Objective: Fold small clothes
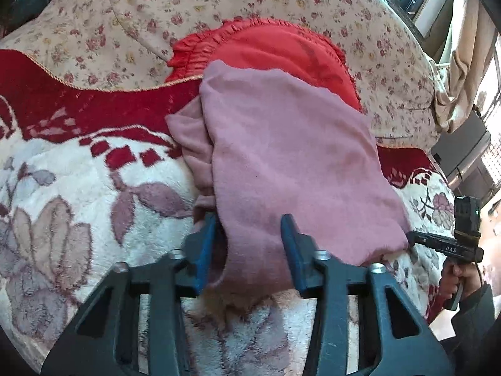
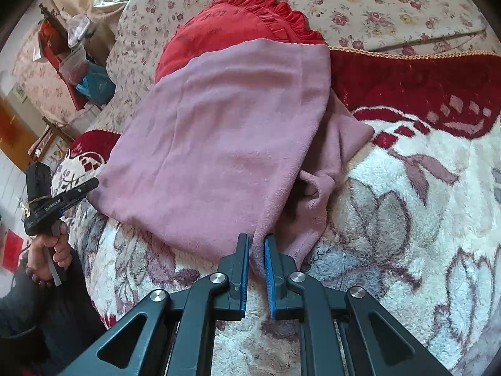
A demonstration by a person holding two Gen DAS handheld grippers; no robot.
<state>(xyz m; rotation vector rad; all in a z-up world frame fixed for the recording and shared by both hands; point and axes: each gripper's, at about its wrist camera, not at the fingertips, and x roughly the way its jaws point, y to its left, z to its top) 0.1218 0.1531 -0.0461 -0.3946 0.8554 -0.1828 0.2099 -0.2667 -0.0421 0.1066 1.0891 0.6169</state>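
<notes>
Your left gripper [image 1: 250, 228] sits at the near edge of the pink garment [image 1: 281, 144], its blue pads [image 1: 292, 238] standing apart with a fold of the pink cloth between them; the left pad is partly tucked under the hem, and whether the pads press the cloth cannot be told from this view. Your right gripper [image 2: 256, 247] has its jaws nearly together, pinching a narrow ridge of the same garment's near edge between the blue pads [image 2: 270, 260]. The garment [image 2: 219, 144] lies folded on the plush floral blanket [image 2: 407, 219], near the blanket's dark red border band [image 2: 422, 84], with a bunched sleeve or loose end [image 2: 325, 169] spilling out on one side. Its far end overlaps a red frilled cushion [image 2: 231, 25], which rests against the flower-print sheet [image 1: 125, 15]. Each wrist view shows the opposite tool at the garment's side edge: your right gripper [image 1: 444, 247] touching the cloth's corner, held in your hand [image 1: 463, 279], and your left gripper [image 2: 62, 197] beside the opposite corner, held in your other hand [image 2: 50, 253]. Beyond the bed's corner stands cluttered furniture [image 2: 72, 62].
</notes>
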